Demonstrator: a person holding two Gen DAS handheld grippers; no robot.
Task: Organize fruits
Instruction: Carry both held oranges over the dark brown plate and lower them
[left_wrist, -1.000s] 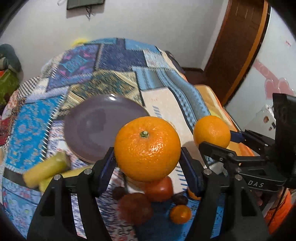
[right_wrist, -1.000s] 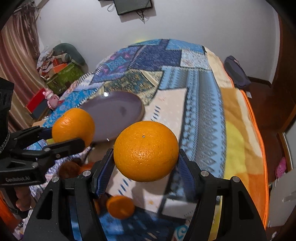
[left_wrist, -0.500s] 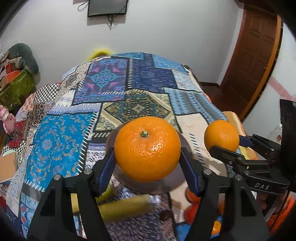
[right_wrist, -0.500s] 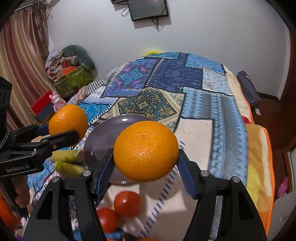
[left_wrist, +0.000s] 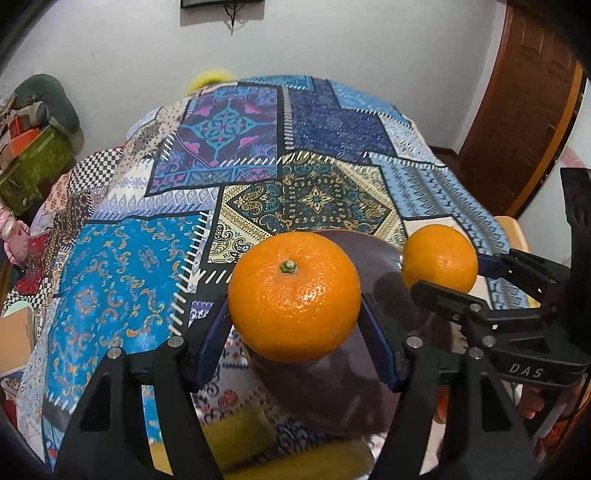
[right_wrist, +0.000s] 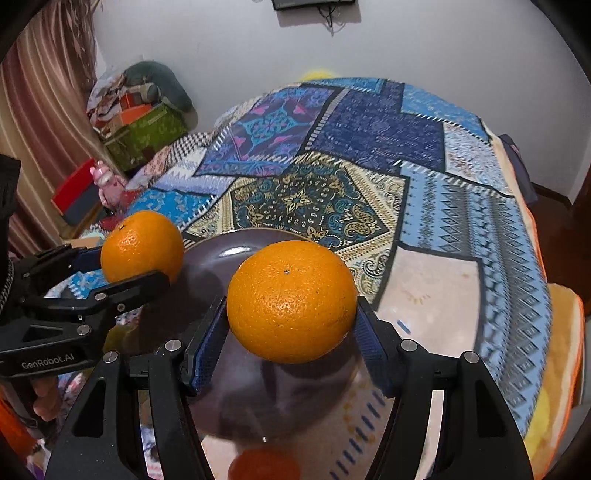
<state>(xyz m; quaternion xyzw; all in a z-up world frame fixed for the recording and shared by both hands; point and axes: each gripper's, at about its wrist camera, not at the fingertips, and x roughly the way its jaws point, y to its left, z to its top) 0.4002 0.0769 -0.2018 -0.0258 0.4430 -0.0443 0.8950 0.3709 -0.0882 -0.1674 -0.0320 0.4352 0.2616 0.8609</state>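
Both tongs pinch fruit. From the left wrist, the left gripper (left_wrist: 295, 332) clamps a stemmed orange (left_wrist: 294, 296) above the purple plate (left_wrist: 354, 391) on the patchwork bedspread (left_wrist: 122, 266); yellow fruit (left_wrist: 236, 432) lies at the plate's near edge. From the right wrist, the right gripper (right_wrist: 291, 336) squeezes a second orange (right_wrist: 291, 301) over that plate's middle, beside the left one.

Two oranges hang side by side above the plate (right_wrist: 236, 251), one (left_wrist: 294, 296) in the left tongs (left_wrist: 294, 325), the other (right_wrist: 291, 301) in the right tongs (right_wrist: 291, 328). The plate lies on the bed (right_wrist: 369, 147).
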